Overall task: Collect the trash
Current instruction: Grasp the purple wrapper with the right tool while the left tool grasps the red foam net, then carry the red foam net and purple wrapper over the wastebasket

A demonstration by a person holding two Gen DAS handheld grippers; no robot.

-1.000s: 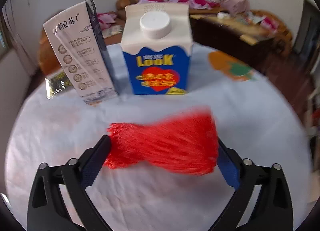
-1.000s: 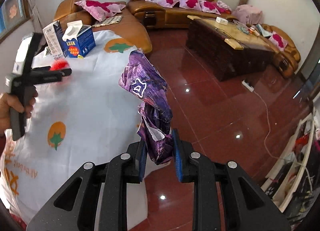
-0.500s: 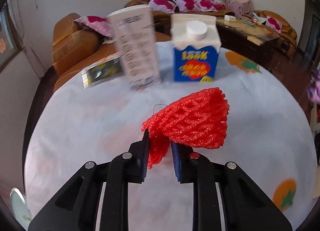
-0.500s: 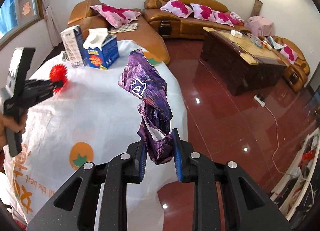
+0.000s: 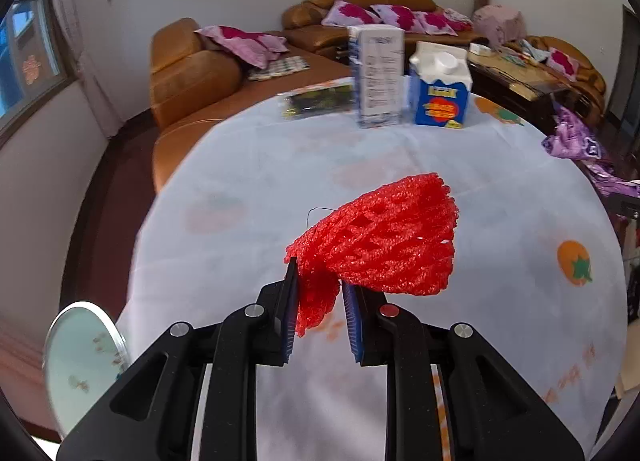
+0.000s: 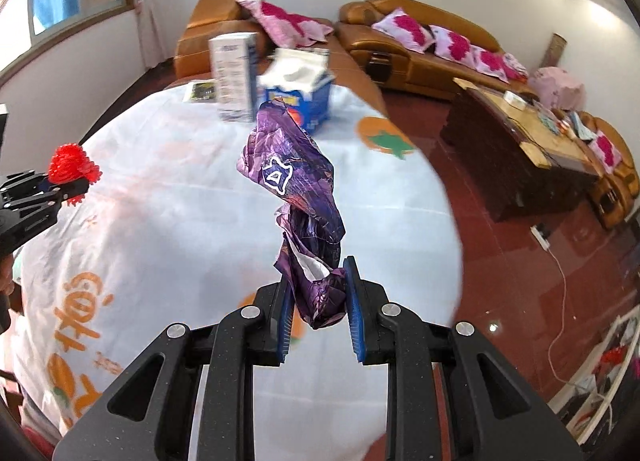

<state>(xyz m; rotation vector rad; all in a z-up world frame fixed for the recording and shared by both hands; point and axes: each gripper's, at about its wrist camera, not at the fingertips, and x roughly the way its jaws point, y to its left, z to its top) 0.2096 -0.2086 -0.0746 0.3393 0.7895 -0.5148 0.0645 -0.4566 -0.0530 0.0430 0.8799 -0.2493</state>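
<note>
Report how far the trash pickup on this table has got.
Nothing visibly binned yet; no bin is in view. In hand: the left gripper is shut on the red foam net, lifted off the tablecloth; the right gripper is shut on the crumpled purple wrapper. Left: the white carton, the blue carton and a flat dark packet at the far edge.

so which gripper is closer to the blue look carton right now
Right, though not by much. The right gripper, holding the purple wrapper, faces the blue carton across the table. The left gripper, clamping the red foam net, sits further back.
</note>
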